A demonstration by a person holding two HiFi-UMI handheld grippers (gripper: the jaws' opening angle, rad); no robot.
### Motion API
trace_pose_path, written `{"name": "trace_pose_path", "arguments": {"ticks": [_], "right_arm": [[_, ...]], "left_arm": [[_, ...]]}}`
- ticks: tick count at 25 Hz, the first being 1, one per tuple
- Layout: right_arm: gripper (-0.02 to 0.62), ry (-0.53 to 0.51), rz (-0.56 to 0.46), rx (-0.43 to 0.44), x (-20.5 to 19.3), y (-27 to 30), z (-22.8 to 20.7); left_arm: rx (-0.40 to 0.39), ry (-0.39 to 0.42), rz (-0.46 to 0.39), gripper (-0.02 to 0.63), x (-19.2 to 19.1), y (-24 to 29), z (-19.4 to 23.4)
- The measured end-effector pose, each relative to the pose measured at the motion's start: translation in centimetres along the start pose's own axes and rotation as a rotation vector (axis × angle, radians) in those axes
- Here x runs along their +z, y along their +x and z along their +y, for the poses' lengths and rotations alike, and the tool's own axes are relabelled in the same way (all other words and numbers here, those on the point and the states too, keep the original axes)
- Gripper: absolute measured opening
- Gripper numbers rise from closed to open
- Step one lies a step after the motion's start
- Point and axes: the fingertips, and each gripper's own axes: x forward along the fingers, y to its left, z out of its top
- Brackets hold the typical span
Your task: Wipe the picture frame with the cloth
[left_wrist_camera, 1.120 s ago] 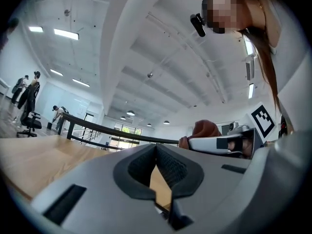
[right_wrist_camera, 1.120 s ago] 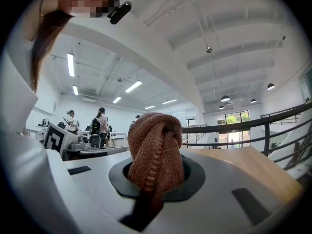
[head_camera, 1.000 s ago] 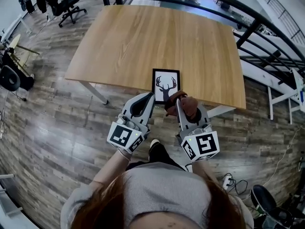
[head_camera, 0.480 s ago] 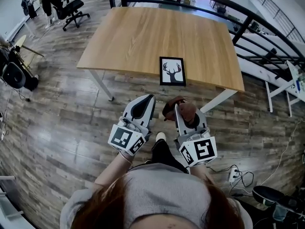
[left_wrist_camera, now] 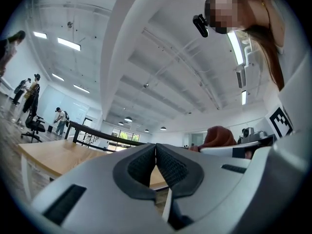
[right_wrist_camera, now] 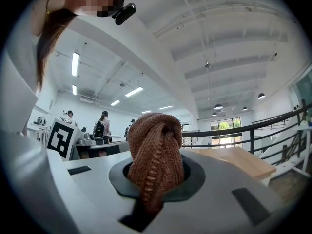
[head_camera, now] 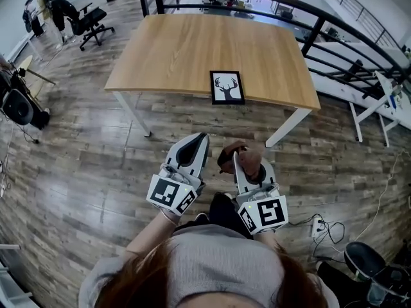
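Note:
A black picture frame (head_camera: 227, 86) with a deer-head print lies flat near the front edge of the wooden table (head_camera: 192, 43). Both grippers are held over the floor, well short of the table. My right gripper (head_camera: 236, 157) is shut on a bunched brown knitted cloth (head_camera: 239, 156), which fills the jaws in the right gripper view (right_wrist_camera: 156, 160). My left gripper (head_camera: 196, 147) is shut with nothing between its pads (left_wrist_camera: 165, 165). The brown cloth (left_wrist_camera: 219, 136) also shows to the right in the left gripper view.
The table stands on white legs (head_camera: 131, 112) on a grey wood floor. A black railing (head_camera: 334, 27) runs behind and to the right of it. Office chairs (head_camera: 90, 19) stand far left, cables and a power strip (head_camera: 319, 226) lie at lower right. People stand far off.
Both grippers and the head have drawn back from the table; the frame, which was just beyond the jaw tips, now lies far ahead of them. The cloth stays gripped in the right gripper.

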Motion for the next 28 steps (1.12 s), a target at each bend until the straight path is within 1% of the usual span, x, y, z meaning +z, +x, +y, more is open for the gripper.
{"name": "trace_pose_path", "arguments": {"ticks": [2,4,6,8,11,14,19,24,28], "right_arm": [[0.046,0.024,0.005,0.018,0.0,0.3,0.5],[0.046,0.041,0.002,0.036,0.5,0.5,0.8],[0.046,0.019,-0.02,0.045,1.8,0.2,1.0],[0.046,-0.009,-0.046,0.048,2.6,-0.2,1.0],[0.046,-0.01,-0.053,0.041,2.6,-0.2,1.0],[0.046,-0.011,-0.043,0.034,2.3,-0.4,1.0],[0.046,-0.02,-0.037,0.009,2.0,-1.3,1.1],[0.046,-0.003,-0.035,-0.011,1.9,-1.7,0.9],[0.046,-0.018,-0.04,0.001,1.9,-1.9,1.5]], "left_arm": [[0.011,0.02,0.006,0.009,0.5,0.0,0.1],[0.046,0.038,0.006,0.009,1.3,-0.2,0.2],[0.071,0.057,-0.007,0.009,2.1,-0.5,-0.1],[0.08,0.066,-0.013,0.009,2.2,-0.6,-0.1],[0.084,0.061,0.0,0.009,1.9,-0.7,0.2],[0.085,0.054,-0.012,0.009,2.2,-0.8,0.2],[0.08,0.067,-0.008,0.009,2.1,-1.0,-0.5],[0.07,0.069,-0.002,0.009,1.8,-0.9,-1.0],[0.069,0.059,-0.002,0.009,1.8,-1.4,-1.1]]}}
